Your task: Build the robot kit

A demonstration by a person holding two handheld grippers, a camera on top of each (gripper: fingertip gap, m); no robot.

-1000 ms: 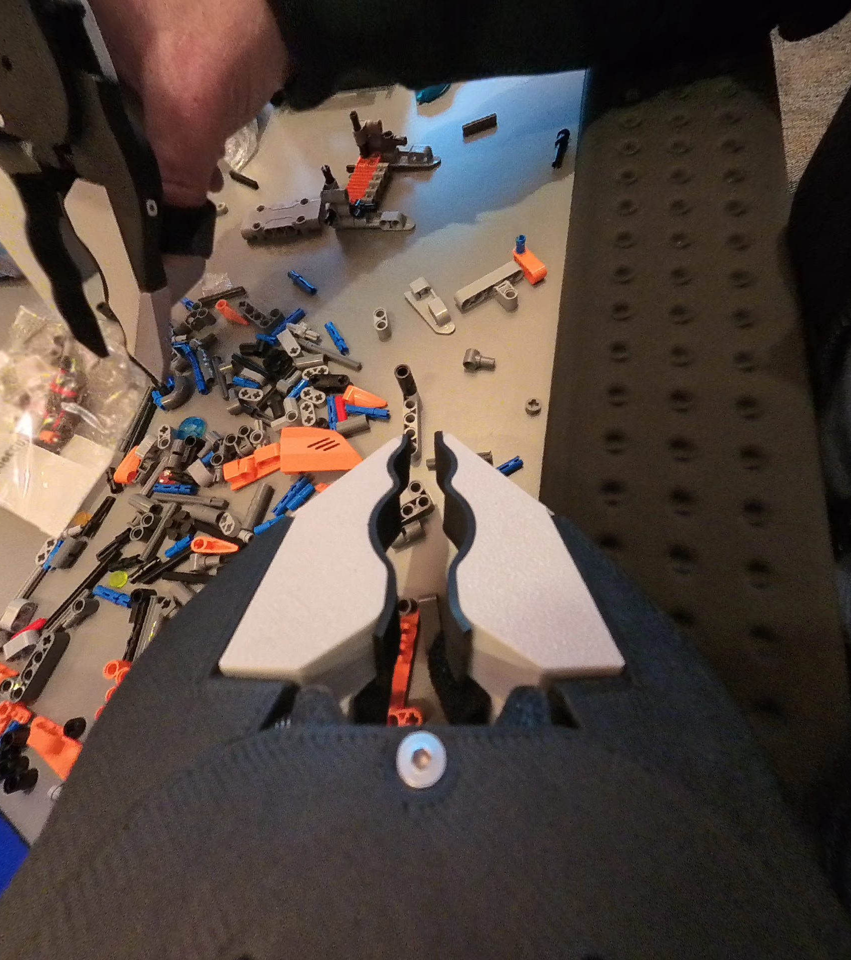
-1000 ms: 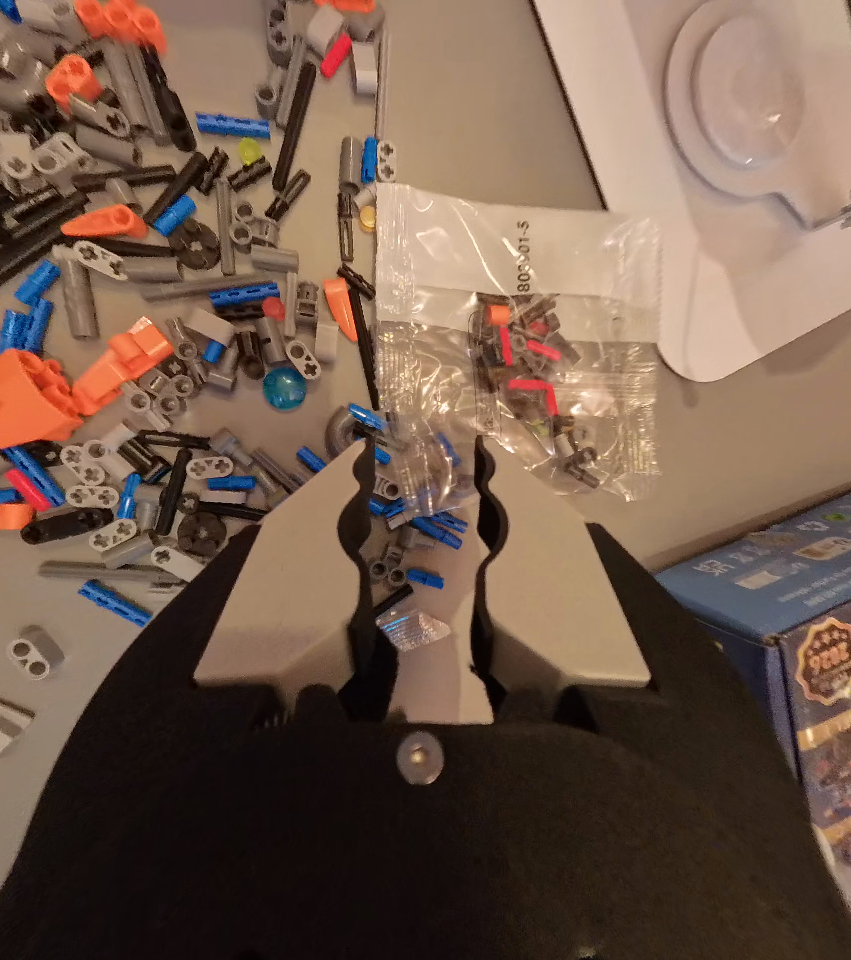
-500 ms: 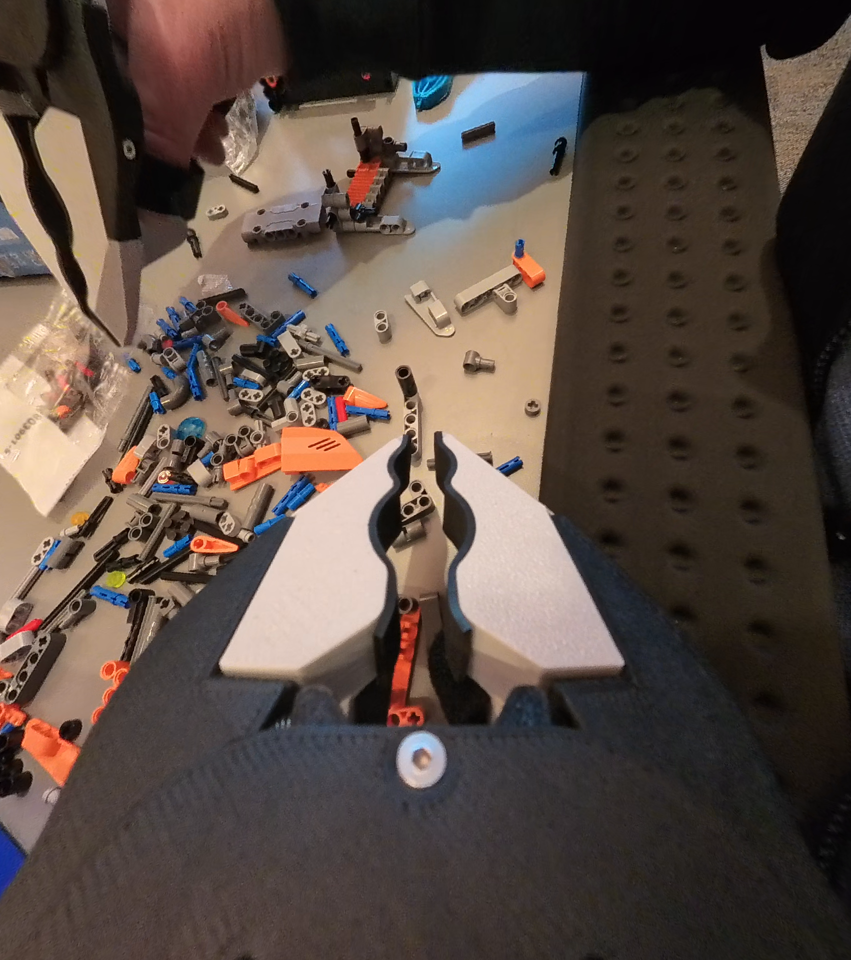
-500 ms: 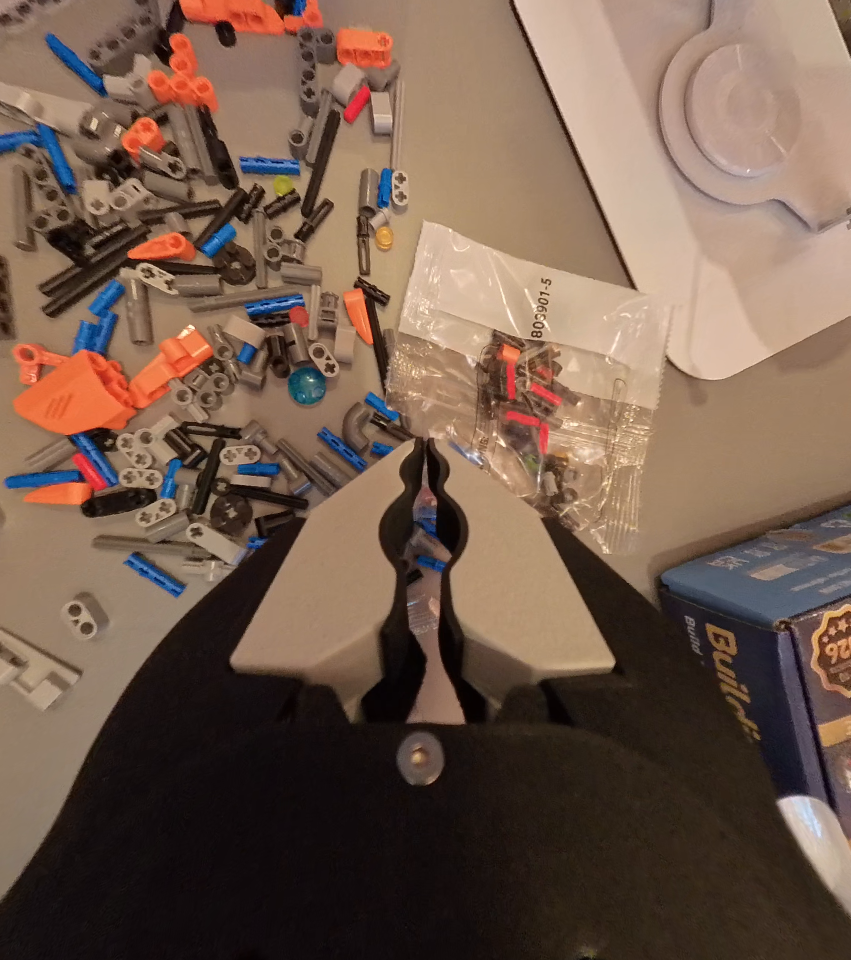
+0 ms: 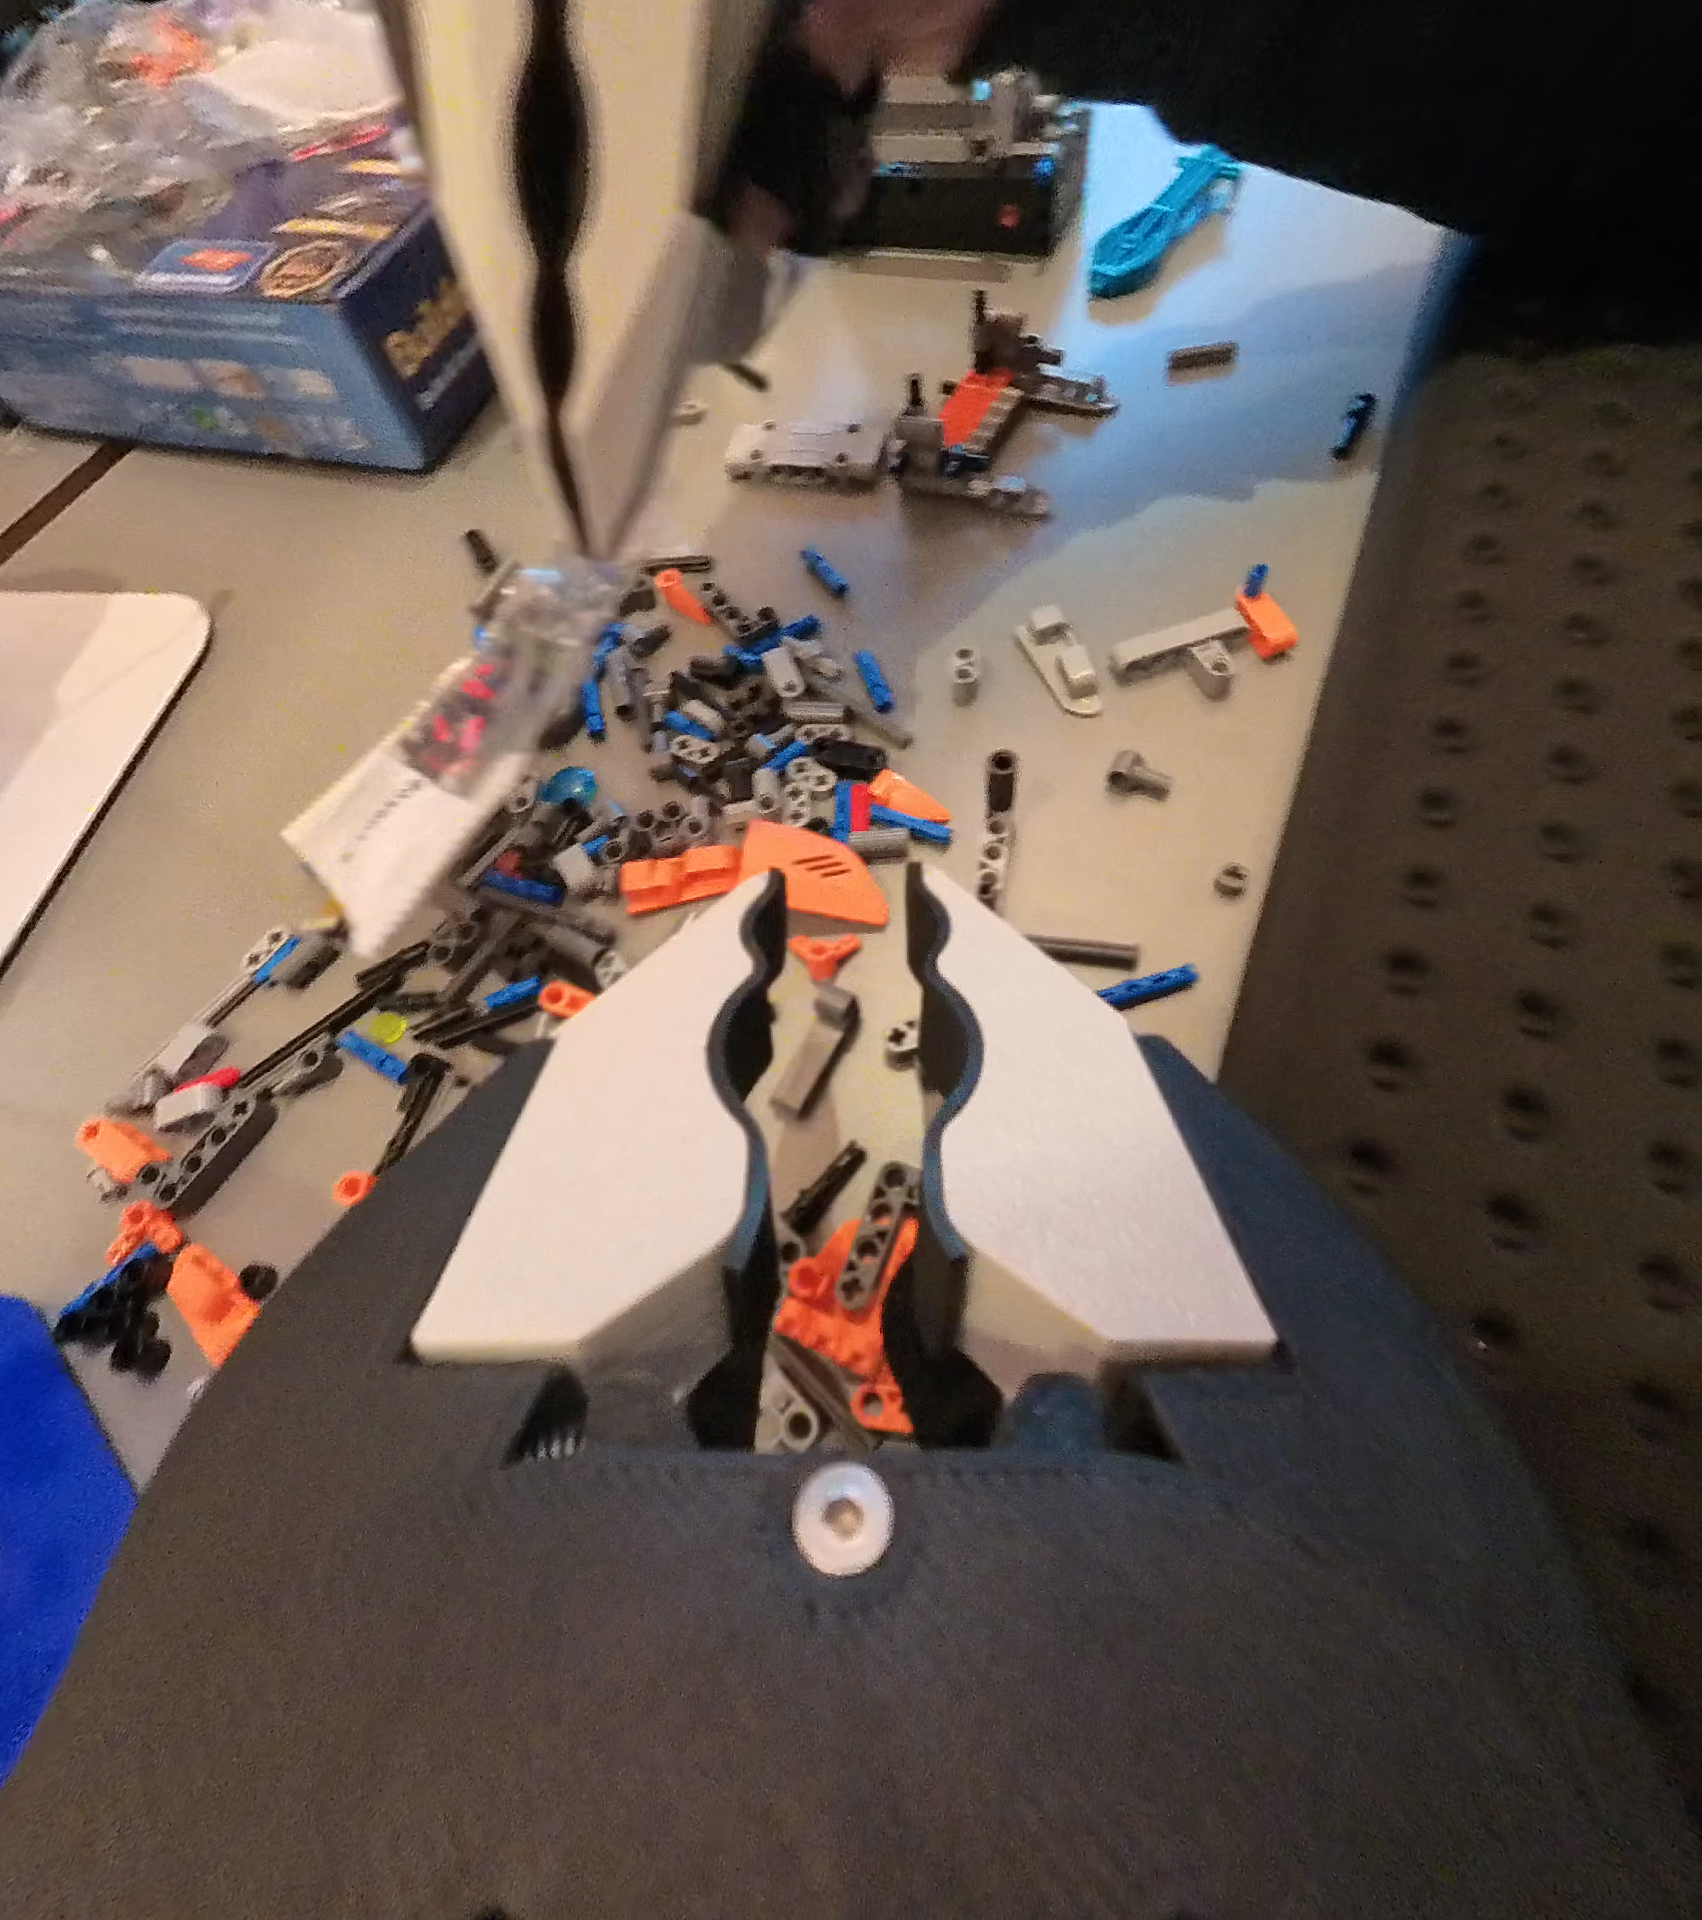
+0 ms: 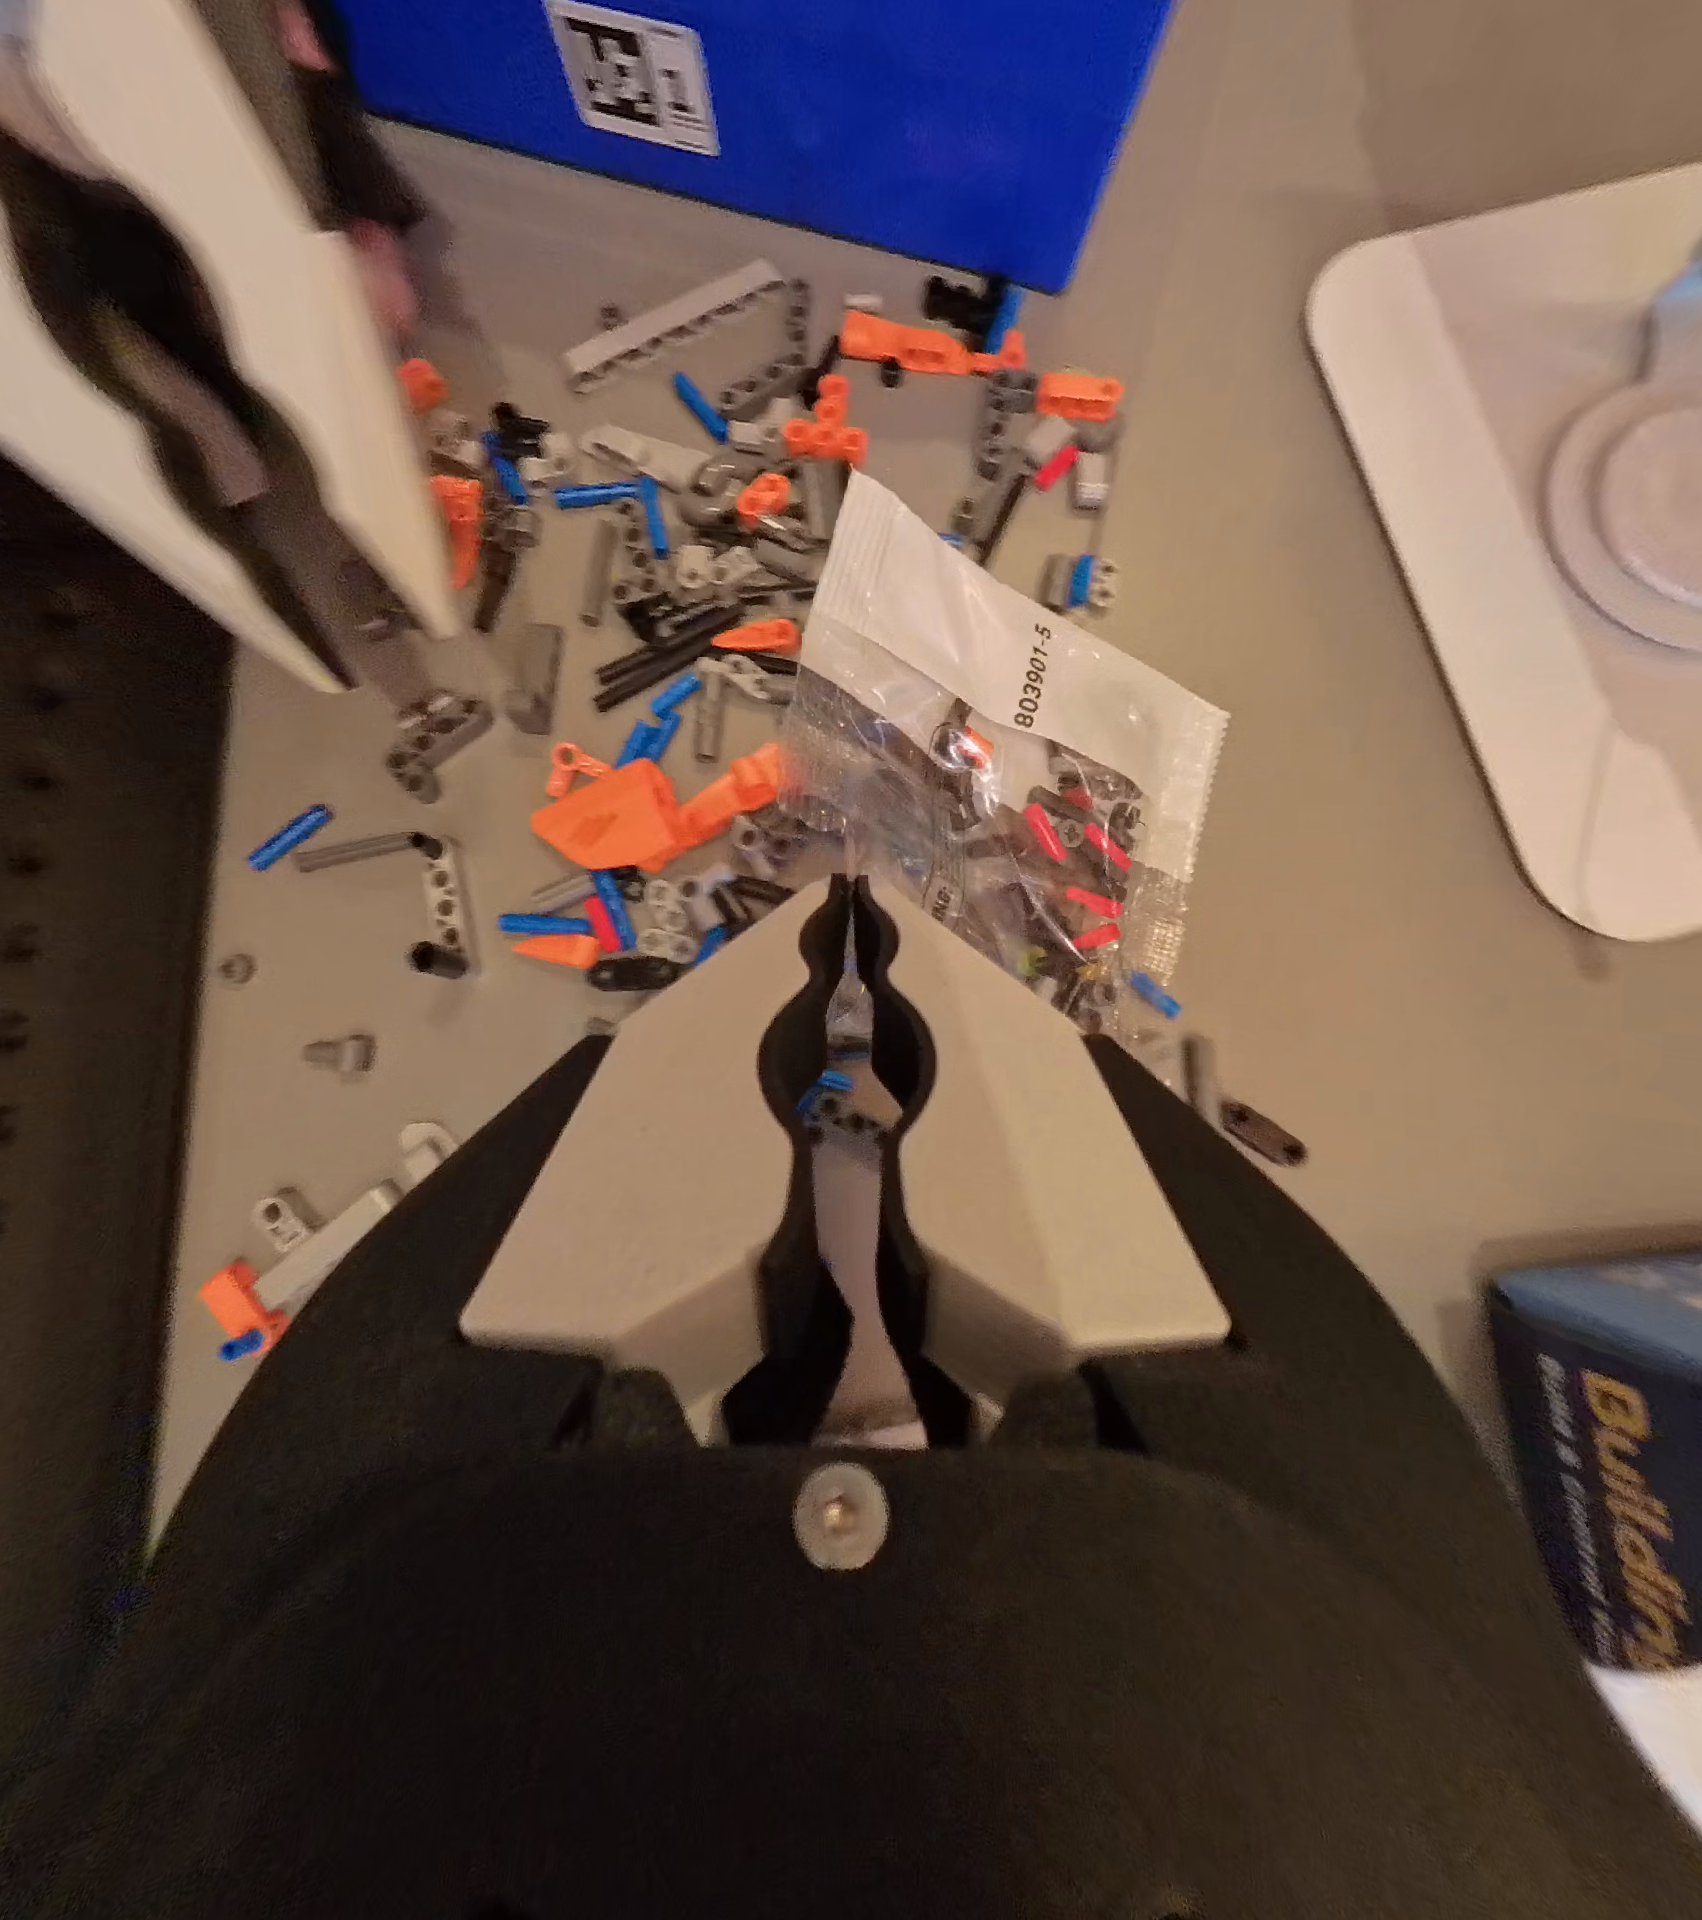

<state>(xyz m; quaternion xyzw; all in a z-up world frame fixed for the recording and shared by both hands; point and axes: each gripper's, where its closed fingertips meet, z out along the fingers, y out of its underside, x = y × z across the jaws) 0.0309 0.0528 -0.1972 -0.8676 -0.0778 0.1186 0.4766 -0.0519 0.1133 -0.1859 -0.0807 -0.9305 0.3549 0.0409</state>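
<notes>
My right gripper (image 6: 843, 885) is shut on one corner of a clear plastic bag (image 6: 1013, 748) of small parts. In the left wrist view the right gripper (image 5: 585, 535) points down and the bag (image 5: 473, 748) hangs tilted from it over the pile, its lower end near the table. My left gripper (image 5: 845, 894) is open and empty, low over the near edge of the pile of loose building pieces (image 5: 722, 748), just short of an orange curved panel (image 5: 811, 868). The left gripper also shows at the upper left of the right wrist view (image 6: 390, 655).
A partly built grey and orange model (image 5: 930, 436) lies at the back. A blue printed box (image 5: 182, 353) stands back left, a white base plate (image 5: 26, 748) at the left, and a plain blue box (image 6: 826, 104) beside the pile. A black perforated mat (image 5: 1553, 935) borders the table's right side. Tip to tip, the grippers are about 11 cm apart.
My right gripper has shut on the bag's corner and lifted it off the table. My left gripper has opened a little wider and shifted over the pile's near edge.
</notes>
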